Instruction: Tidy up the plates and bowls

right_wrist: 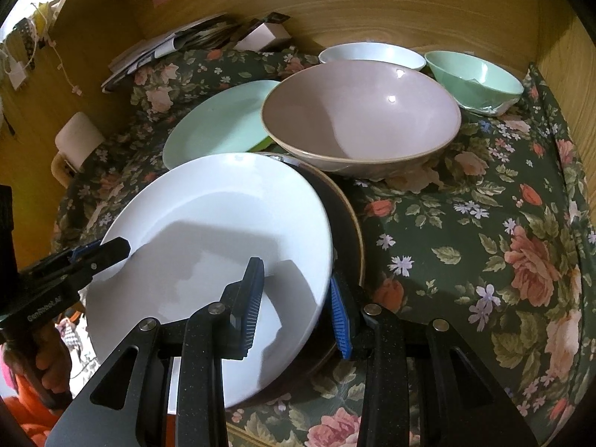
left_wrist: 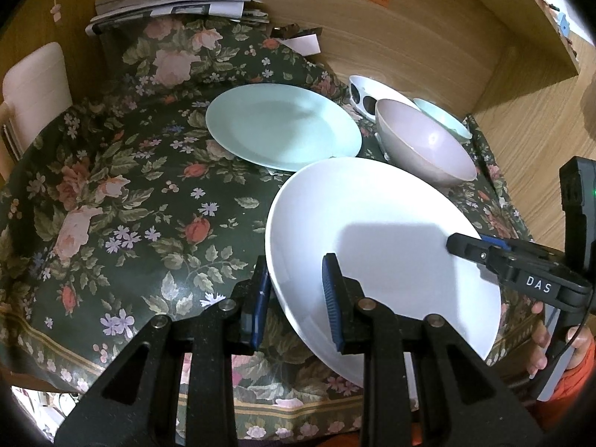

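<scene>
You have a plain white round plate (left_wrist: 380, 223) over a dark plate with a tan rim (right_wrist: 350, 231). Behind sit a pale mint-green flat plate (left_wrist: 283, 126), a dusty pink deep bowl (right_wrist: 357, 111), a mint-green small bowl (right_wrist: 473, 78) and a white bowl with dark spots (left_wrist: 367, 93). Your tablecloth, dark green with pink and orange roses (left_wrist: 123, 201), carries small lilac flowers.
</scene>
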`<state>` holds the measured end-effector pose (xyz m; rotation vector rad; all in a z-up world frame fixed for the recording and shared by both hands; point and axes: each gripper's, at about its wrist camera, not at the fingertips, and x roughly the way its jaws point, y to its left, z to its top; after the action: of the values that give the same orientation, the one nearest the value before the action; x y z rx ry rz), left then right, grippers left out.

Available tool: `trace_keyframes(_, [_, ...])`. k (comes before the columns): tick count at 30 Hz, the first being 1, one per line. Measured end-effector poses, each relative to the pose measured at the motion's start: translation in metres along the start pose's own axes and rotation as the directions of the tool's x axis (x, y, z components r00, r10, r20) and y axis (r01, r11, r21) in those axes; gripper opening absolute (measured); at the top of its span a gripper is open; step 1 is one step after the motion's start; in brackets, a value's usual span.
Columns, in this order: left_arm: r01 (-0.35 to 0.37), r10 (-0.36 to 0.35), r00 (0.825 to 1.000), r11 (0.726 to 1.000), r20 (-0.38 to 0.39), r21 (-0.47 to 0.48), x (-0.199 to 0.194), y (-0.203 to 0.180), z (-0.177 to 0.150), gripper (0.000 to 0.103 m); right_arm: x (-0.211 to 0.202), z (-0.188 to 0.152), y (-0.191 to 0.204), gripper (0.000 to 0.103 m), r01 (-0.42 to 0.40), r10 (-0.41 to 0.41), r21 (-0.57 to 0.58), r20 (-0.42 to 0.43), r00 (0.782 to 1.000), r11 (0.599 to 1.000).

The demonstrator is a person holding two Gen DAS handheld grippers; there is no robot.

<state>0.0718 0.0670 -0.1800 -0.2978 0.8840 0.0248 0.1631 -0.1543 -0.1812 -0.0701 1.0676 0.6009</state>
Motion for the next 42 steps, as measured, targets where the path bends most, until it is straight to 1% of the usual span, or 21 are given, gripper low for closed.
trace_keyframes(2, [0.002,-0.002,1.0,1.0,-0.001,-0.001,0.001,0.0,0.001,0.027,0.001,0.002,0.001,0.033,0.001,-0.001,-0.006,-0.003,1.0,1.0])
trace_keyframes(7, [0.006,-0.006,1.0,1.0,-0.005,-0.006,0.006,0.0,0.002,0.027,0.001,0.004,0.002,0.033,0.028,-0.028,-0.031,-0.004,1.0,0.999])
trace_keyframes(12, [0.005,-0.005,1.0,1.0,-0.004,-0.011,0.009,0.001,0.004,0.027,0.0,0.005,-0.001,0.034,0.014,-0.015,-0.023,-0.014,1.0,1.0])
trace_keyframes(15, [0.01,-0.01,1.0,1.0,-0.003,-0.011,0.01,0.002,0.005,0.027,-0.005,0.005,-0.003,0.035,0.032,-0.032,-0.02,-0.007,0.999,0.999])
trace_keyframes(16, [0.013,-0.013,1.0,1.0,-0.002,-0.009,0.011,0.001,0.006,0.027,-0.008,0.005,-0.003,0.036,0.049,-0.049,-0.025,0.002,0.999,0.998])
trace_keyframes(18, [0.015,-0.015,1.0,1.0,-0.008,-0.005,0.013,0.001,0.007,0.027,-0.012,0.005,-0.004,0.044,0.067,-0.067,-0.029,0.015,0.998,0.997])
trace_keyframes(20, [0.008,-0.008,1.0,1.0,-0.007,-0.001,0.015,0.0,0.006,0.027,-0.014,0.005,-0.006,0.044,0.074,-0.074,-0.027,0.016,0.997,0.997])
trace_keyframes(24, [0.009,-0.009,1.0,1.0,-0.007,0.014,0.016,0.001,0.008,0.027,-0.018,0.007,-0.006,0.044,0.069,-0.069,-0.02,0.024,0.997,0.997])
trace_keyframes(26, [-0.013,0.013,1.0,1.0,0.01,0.021,0.013,0.001,0.01,0.027,-0.021,0.011,-0.004,0.044,0.058,-0.058,-0.022,0.036,0.998,0.998])
trace_keyframes(29, [-0.029,0.028,0.999,0.999,0.028,0.022,0.006,0.005,0.017,0.029,-0.028,0.02,0.003,0.044,0.042,-0.04,-0.035,0.066,0.997,0.998])
trace_keyframes(30, [-0.036,0.036,0.999,0.999,0.033,0.02,0.004,0.006,0.019,0.03,-0.03,0.023,0.005,0.044,0.038,-0.035,-0.041,0.075,0.997,0.998])
trace_keyframes(32, [-0.056,0.054,0.997,0.998,0.055,0.021,-0.002,0.01,0.026,0.039,-0.034,0.03,0.011,0.045,0.03,-0.024,-0.057,0.094,0.995,0.998])
trace_keyframes(34, [-0.077,0.074,0.994,0.997,0.081,0.025,-0.009,0.013,0.034,0.043,-0.037,0.039,0.017,0.045,0.024,-0.016,-0.074,0.113,0.993,0.997])
trace_keyframes(36, [-0.096,0.092,0.99,0.995,0.103,0.026,-0.015,0.017,0.042,0.051,-0.039,0.046,0.022,0.046,0.016,-0.005,-0.086,0.125,0.992,0.996])
trace_keyframes(38, [-0.116,0.112,0.986,0.993,0.127,0.026,-0.021,0.022,0.051,0.066,-0.04,0.056,0.027,0.046,0.005,0.008,-0.097,0.136,0.991,0.995])
trace_keyframes(42, [-0.149,0.143,0.976,0.988,0.162,0.03,-0.029,0.031,0.069,0.074,-0.039,0.077,0.037,0.046,-0.009,0.027,-0.119,0.153,0.988,0.993])
